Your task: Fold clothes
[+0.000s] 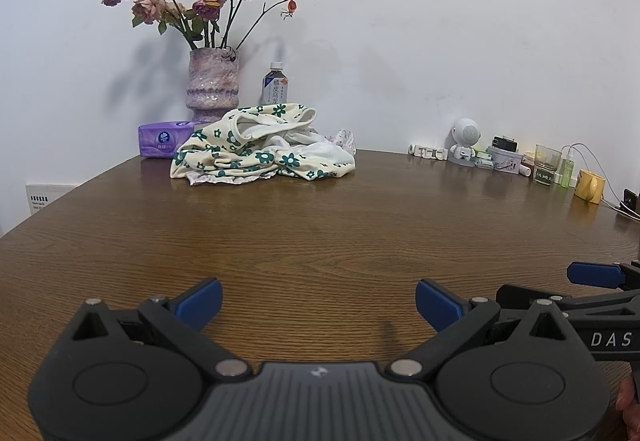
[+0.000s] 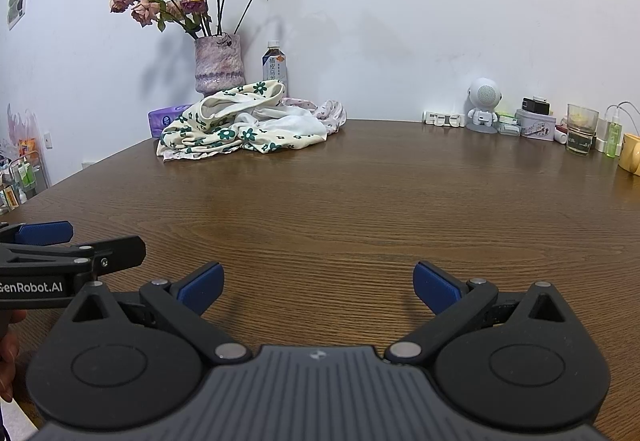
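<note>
Here the left hand-held gripper [image 1: 319, 301] and the right hand-held gripper [image 2: 318, 283] both hover low over the near side of the brown wooden worktop [image 1: 320, 233], each released with its blue pads spread wide and grasping nothing. The clothes [image 1: 260, 147], a crumpled cream heap with green flowers, lie at the far left, in front of a vase [image 1: 214, 89], a bottle [image 1: 275, 85] and a purple tissue pack [image 1: 164, 139].
</note>
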Action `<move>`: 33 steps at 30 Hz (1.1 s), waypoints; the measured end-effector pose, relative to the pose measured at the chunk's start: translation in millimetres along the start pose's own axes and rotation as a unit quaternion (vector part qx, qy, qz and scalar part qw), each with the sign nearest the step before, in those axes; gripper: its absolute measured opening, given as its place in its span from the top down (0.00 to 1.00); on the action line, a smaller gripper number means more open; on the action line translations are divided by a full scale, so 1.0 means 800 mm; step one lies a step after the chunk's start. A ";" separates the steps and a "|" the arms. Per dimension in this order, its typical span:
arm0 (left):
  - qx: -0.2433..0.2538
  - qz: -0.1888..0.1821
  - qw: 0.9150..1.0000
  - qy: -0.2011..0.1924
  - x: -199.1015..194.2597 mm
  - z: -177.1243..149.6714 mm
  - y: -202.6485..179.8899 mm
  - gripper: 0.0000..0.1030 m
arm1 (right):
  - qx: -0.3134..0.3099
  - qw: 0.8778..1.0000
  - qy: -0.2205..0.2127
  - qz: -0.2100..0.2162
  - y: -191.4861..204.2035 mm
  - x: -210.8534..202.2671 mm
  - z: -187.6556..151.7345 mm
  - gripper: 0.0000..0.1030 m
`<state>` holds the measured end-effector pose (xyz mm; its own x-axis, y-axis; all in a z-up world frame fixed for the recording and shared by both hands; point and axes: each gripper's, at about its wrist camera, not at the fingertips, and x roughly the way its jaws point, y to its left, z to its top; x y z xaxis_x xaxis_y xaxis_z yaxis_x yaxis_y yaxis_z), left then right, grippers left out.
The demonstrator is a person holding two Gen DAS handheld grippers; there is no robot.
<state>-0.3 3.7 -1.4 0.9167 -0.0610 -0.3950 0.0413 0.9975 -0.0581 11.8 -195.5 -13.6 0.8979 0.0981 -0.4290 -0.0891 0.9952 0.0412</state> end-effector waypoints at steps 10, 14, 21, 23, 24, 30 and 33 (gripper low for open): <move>0.003 -0.004 1.000 0.003 0.000 0.000 0.000 0.00 | 0.000 1.000 0.003 -0.002 -0.001 0.001 0.002 0.00; 0.002 -0.007 1.000 0.000 -0.001 0.000 0.000 0.00 | 0.002 1.000 0.004 -0.003 -0.001 0.002 0.002 0.00; 0.004 -0.012 1.000 -0.002 -0.002 0.000 -0.001 0.00 | 0.001 1.000 0.004 -0.008 0.000 0.003 0.000 0.00; 0.004 -0.014 1.000 -0.002 -0.002 0.000 -0.001 0.00 | 0.001 1.000 0.004 -0.008 0.001 0.004 -0.001 0.00; 0.004 -0.015 1.000 -0.003 -0.002 0.000 -0.001 0.00 | 0.001 1.000 0.004 -0.009 0.001 0.004 -0.001 0.00; 0.004 -0.018 1.000 -0.004 -0.003 0.000 -0.001 0.00 | -0.001 1.000 0.006 -0.012 0.002 0.005 0.000 0.00; 0.004 -0.019 1.000 -0.005 -0.004 0.000 -0.001 0.00 | 0.000 1.000 0.007 -0.013 0.003 0.006 -0.001 0.00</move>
<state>-3.0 2.9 -0.5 0.9182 -0.0986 -0.3837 0.0793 0.9947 -0.0658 15.4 -193.0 -15.8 0.8937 0.0732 -0.4427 -0.0671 0.9973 0.0295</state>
